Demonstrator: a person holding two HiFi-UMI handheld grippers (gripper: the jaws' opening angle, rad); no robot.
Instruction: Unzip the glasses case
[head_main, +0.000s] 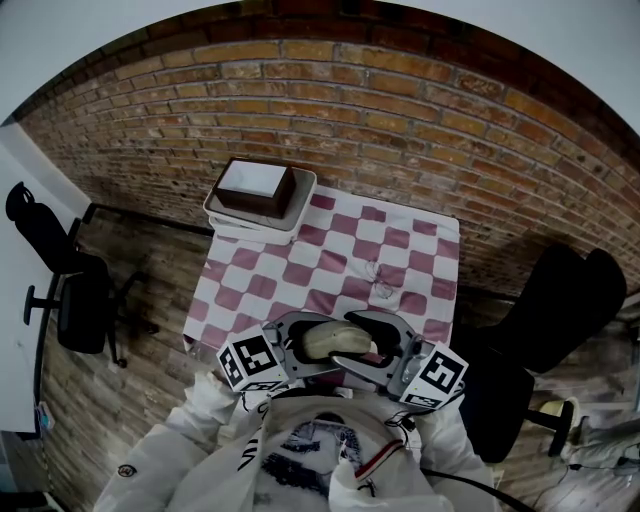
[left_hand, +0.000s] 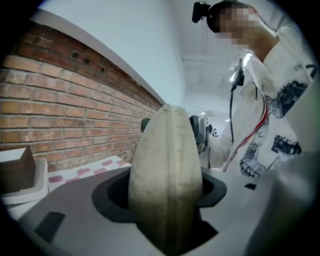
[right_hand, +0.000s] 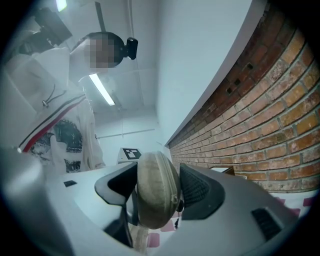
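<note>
1. Tray (head_main: 301, 213), white, at the far left corner of the checked tablecloth (head_main: 340, 262); a brown box (head_main: 255, 190) sits in it.
2. Left gripper (head_main: 296, 350): jaws clamped on one end of the glasses case (head_main: 332, 338).
3. Glasses case: beige, closed, held between both grippers over the table's near edge.
4. Right gripper (head_main: 385, 352): jaws wide, pads pressing the case's other end.
</note>
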